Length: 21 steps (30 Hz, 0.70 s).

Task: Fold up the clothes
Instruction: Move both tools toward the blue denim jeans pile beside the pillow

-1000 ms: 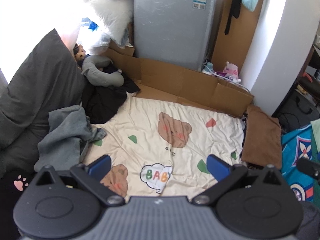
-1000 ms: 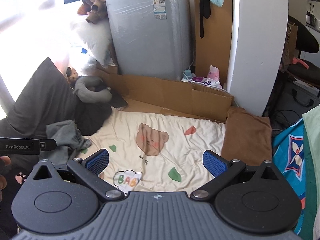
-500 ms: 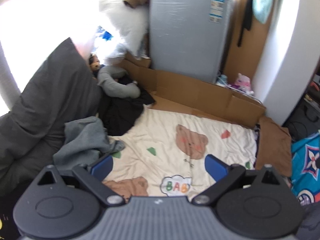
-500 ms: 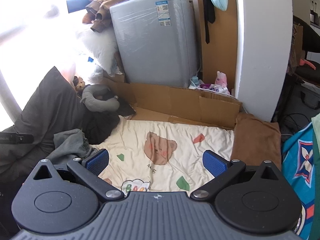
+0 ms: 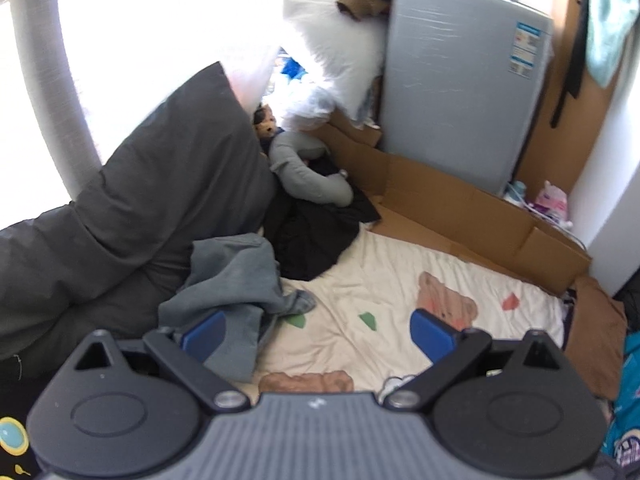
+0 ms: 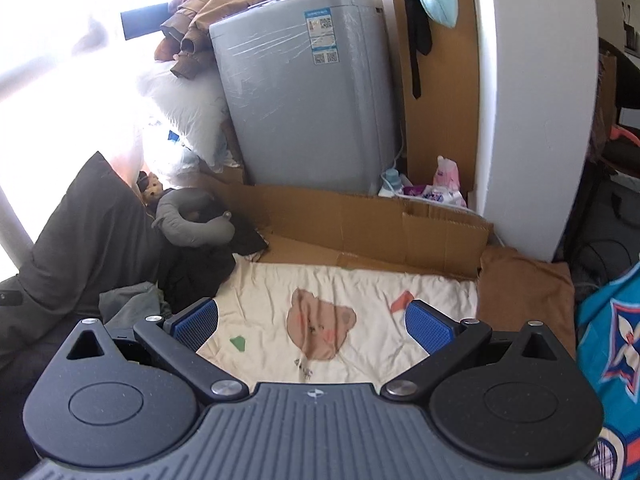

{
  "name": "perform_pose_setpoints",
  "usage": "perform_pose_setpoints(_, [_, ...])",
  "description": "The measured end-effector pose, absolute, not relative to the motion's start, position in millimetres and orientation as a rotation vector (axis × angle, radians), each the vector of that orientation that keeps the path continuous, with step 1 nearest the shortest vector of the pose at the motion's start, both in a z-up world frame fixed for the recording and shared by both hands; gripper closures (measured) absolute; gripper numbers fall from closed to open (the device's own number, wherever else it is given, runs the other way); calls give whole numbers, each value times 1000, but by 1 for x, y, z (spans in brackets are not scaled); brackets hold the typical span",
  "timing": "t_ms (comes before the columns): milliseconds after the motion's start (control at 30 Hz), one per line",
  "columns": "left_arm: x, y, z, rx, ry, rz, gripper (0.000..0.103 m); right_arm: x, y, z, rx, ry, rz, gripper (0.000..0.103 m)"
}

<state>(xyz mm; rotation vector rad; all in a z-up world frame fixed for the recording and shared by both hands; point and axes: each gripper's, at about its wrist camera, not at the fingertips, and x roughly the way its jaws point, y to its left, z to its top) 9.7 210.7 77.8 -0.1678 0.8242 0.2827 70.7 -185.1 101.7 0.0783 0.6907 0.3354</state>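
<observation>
A: Two grippers are being held above the bed. The left gripper (image 5: 318,330) is being kept wide open, gripping nothing, with one blue pad over the grey garment (image 5: 232,276).

B: And the right gripper (image 6: 312,322) is also being held spread apart, empty. One crumpled grey garment is being seen, lying against the dark pillow (image 5: 152,200) at the cream blanket's (image 5: 400,280) left edge. Two bear prints are being shown there.

Left tongs (image 5: 316,334) spread wide, crumpled grey garment (image 5: 236,280) beside dark pillow (image 5: 152,200), bear-print blanket (image 5: 400,296)
</observation>
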Motion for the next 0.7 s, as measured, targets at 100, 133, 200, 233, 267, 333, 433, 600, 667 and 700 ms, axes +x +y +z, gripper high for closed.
perform_pose_setpoints(100, [14, 227, 75, -177, 817, 311, 3, 87, -176, 96, 63, 687, 344, 1])
perform_pose_setpoints(133, [15, 232, 74, -179, 814, 320, 3, 92, -173, 94, 58, 686, 347, 1])
perform_pose_setpoints(200, [18, 243, 72, -186, 810, 339, 3, 103, -167, 90, 48, 684, 353, 1])
perform_pose_setpoints(233, [19, 249, 69, -195, 811, 350, 3, 109, -164, 88, 44, 683, 356, 1])
perform_pose_setpoints(267, [19, 255, 66, -204, 814, 362, 3, 114, -161, 86, 39, 682, 359, 1])
perform_pose_setpoints(333, [19, 265, 58, -208, 821, 387, 3, 124, -156, 82, 38, 680, 375, 1])
perform_pose_setpoints(433, [21, 276, 47, -188, 820, 423, 3, 140, -149, 76, 51, 683, 403, 1])
perform_pose_setpoints(600, [28, 292, 27, -199, 824, 455, 3, 168, -134, 59, 46, 731, 429, 1])
perform_pose_setpoints(667, [31, 298, 17, -213, 827, 463, 3, 178, -129, 49, 34, 757, 430, 1])
perform_pose_setpoints(700, [33, 301, 12, -219, 827, 467, 4, 184, -126, 43, 29, 771, 438, 1])
